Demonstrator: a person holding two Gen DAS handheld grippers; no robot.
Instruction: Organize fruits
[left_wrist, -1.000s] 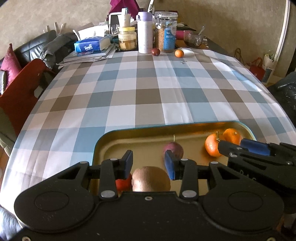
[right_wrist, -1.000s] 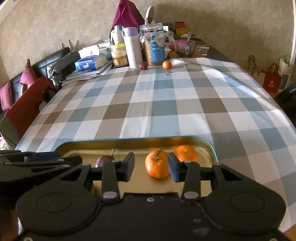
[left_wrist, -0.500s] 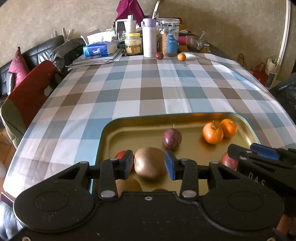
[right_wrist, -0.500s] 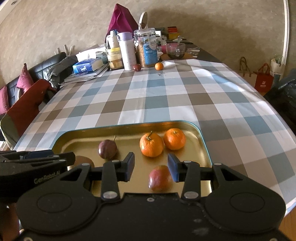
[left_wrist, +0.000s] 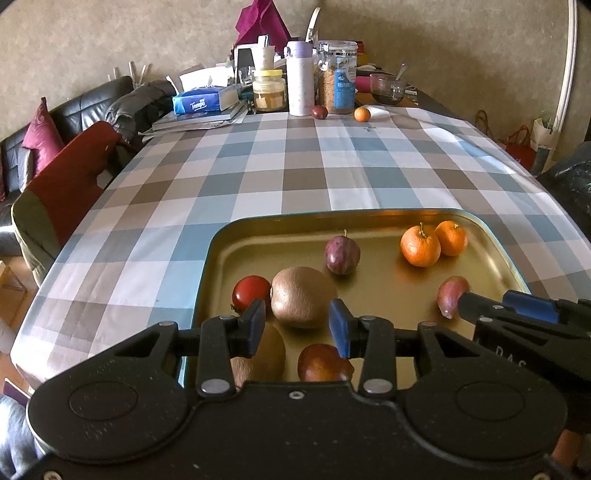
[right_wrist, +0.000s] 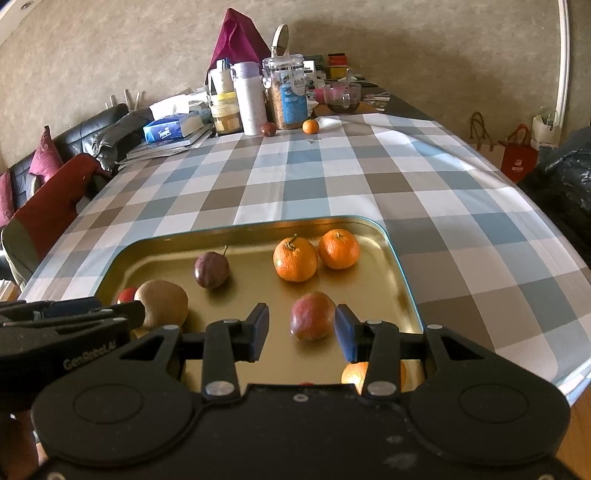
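Observation:
A gold tray (left_wrist: 218, 254) (right_wrist: 400, 269) lies on the checked tablecloth near me. It holds a brown kiwi (left_wrist: 303, 297) (right_wrist: 162, 302), a red tomato (left_wrist: 251, 295), a purple passion fruit (left_wrist: 342, 254) (right_wrist: 211, 268), two oranges (left_wrist: 420, 245) (right_wrist: 295, 258) and a reddish fruit (left_wrist: 452, 295) (right_wrist: 312, 319). My left gripper (left_wrist: 297, 326) is open above the tray, with the kiwi just past its tips. My right gripper (right_wrist: 301, 332) is open, with the reddish fruit in line with its gap and untouched. A dark red fruit (left_wrist: 319, 112) and a small orange (left_wrist: 362, 113) sit at the far end.
Jars, a white bottle (left_wrist: 300, 83), a tissue box (left_wrist: 201, 101) and books crowd the far end of the table. A red chair (left_wrist: 70, 192) and a dark sofa stand on the left. Bags (right_wrist: 519, 157) sit on the floor at the right.
Both grippers have drawn back toward the tray's near side. More of the tray and more fruits have come into view. The jaws stand as before.

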